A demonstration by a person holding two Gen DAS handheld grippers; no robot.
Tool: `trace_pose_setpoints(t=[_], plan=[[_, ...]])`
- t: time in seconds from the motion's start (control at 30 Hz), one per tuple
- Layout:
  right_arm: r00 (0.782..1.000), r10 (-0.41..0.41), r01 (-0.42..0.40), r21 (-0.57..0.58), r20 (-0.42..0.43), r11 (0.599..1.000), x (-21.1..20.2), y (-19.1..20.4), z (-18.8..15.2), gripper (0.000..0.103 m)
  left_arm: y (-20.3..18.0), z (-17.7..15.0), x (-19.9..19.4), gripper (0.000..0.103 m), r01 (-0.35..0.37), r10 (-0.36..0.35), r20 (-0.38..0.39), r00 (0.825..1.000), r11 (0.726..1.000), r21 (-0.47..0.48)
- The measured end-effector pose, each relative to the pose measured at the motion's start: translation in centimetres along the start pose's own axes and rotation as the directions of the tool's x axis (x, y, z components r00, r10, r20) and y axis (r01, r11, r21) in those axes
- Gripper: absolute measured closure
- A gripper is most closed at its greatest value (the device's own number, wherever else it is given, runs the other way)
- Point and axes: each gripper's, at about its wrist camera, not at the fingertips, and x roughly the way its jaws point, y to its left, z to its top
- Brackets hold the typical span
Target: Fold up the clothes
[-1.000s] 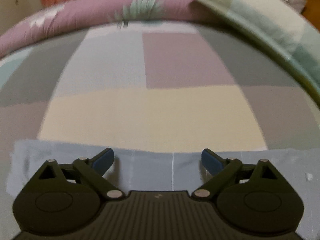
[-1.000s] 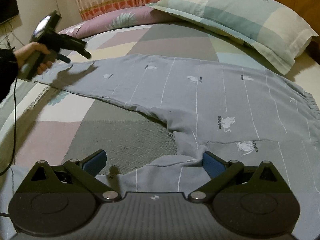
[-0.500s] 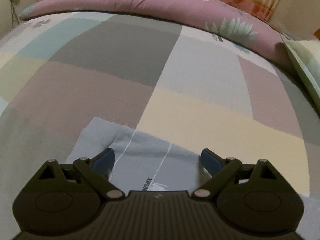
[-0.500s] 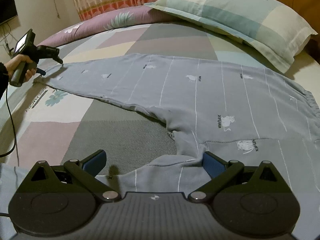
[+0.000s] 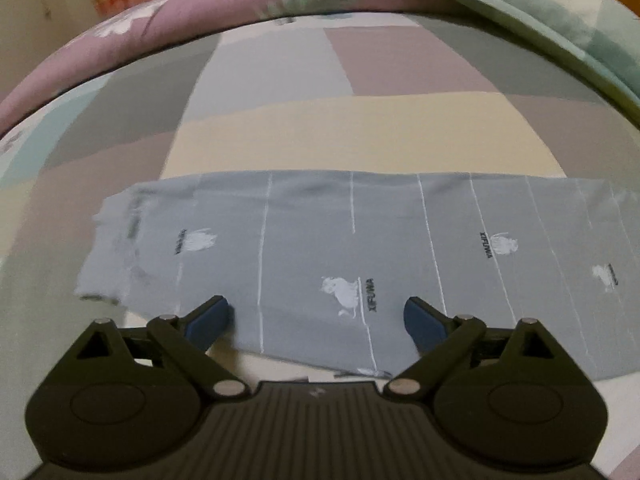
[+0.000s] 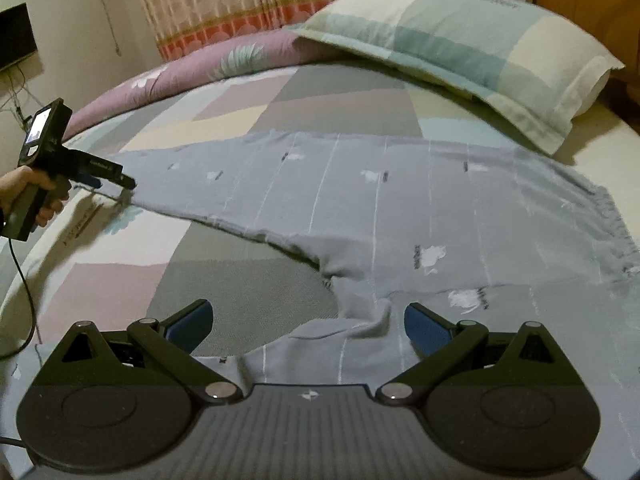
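Grey-blue pajama trousers (image 6: 400, 208) with thin white stripes and small white animal prints lie spread on the bed. One leg stretches left toward its cuff (image 5: 108, 248); the other leg bunches near the crotch (image 6: 360, 304). My left gripper (image 5: 316, 318) is open, hovering over the near edge of the outstretched leg (image 5: 340, 248), close to the cuff. My right gripper (image 6: 308, 322) is open above the crotch folds, nothing between its fingers. The left gripper (image 6: 104, 176) also shows in the right wrist view, held by a hand (image 6: 24, 188) at the leg's end.
The bed has a patchwork sheet (image 6: 248, 280) in grey, mauve and cream blocks. A checked pillow (image 6: 460, 52) lies at the back right, a purple floral quilt roll (image 6: 192, 76) along the back. Curtains (image 6: 248, 4) and a cable (image 6: 24, 296) sit at the left.
The left gripper has pulled back from the cuff and swung right, so more of the trouser leg now shows. The right gripper has barely moved and stays open.
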Motion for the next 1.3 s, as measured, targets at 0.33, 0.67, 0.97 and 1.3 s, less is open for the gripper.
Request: trace_pose_setpoints(t=[0.33,0.67,0.97,1.3], plan=[[1.0,-0.027,0.027,0.01,0.003,1.0,-0.3,-1.2,0.0,0.0,-9.2,-1.5,-2.3,0.009,0.179,-0.184,0.033,0.982,0.978,0.105],[1.0,-0.025,0.025,0.086,-0.002,0.996,-0.7,-3.0,0.2,0.0,-11.9,1.7,-5.9,0.009,0.283,-0.283,0.006,0.959,0.959,0.012],[0.998,-0.043,0.046,0.086,-0.038,0.995,0.1,-3.3,0.1,0.0,-23.3,7.0,-3.2,0.009,0.51,-0.509,-0.032,0.86,0.86,0.02],[0.997,-0.059,0.064,0.109,-0.053,0.992,0.2,-4.4,-0.1,0.0,-26.6,7.0,-0.4,0.009,0.526,-0.523,-0.097,0.847,0.85,0.006]])
